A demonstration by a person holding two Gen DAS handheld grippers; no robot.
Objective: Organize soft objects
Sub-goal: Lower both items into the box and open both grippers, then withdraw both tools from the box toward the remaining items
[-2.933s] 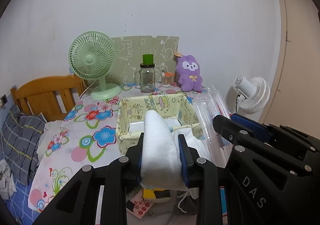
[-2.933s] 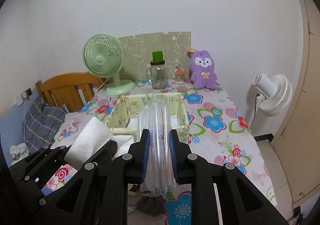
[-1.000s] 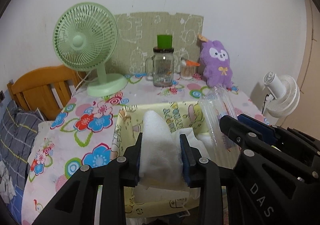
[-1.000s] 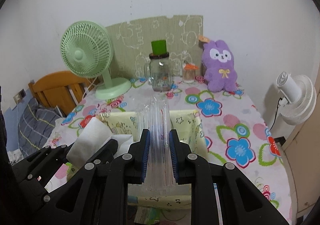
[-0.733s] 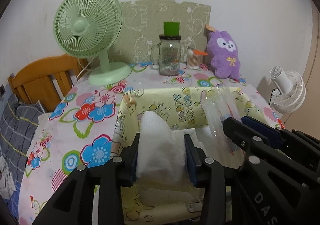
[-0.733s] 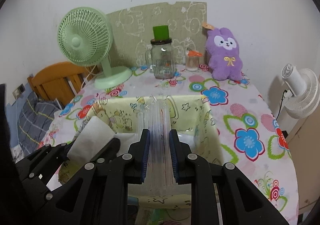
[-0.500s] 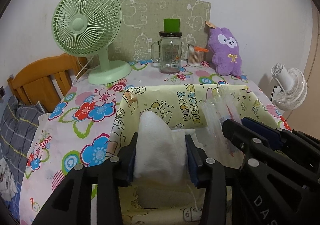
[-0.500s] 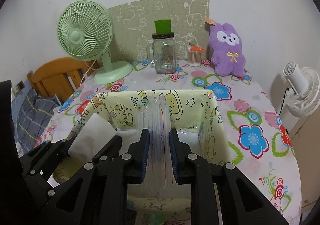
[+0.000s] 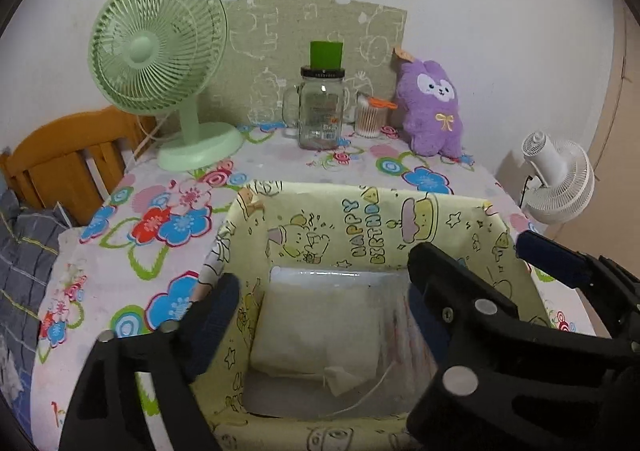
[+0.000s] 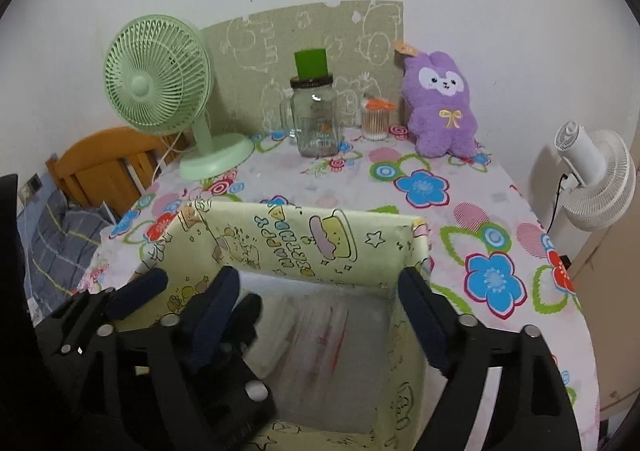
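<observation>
Both grippers have just opened their jaws over the yellow box (image 9: 360,227). The left gripper (image 9: 320,311) stands spread and empty, and the white folded cloth (image 9: 320,327) now lies inside the box. The right gripper (image 10: 320,311) is spread too, its clear plastic bag (image 10: 320,331) dropped beside the cloth. This delivery looks finished.

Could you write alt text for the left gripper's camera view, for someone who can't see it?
A white folded cloth lies inside a yellow paper-lined box, below the open left gripper, whose jaws have just been opening. Behind, on a flowered tablecloth, stand a green fan, a glass jar and a purple plush toy.
</observation>
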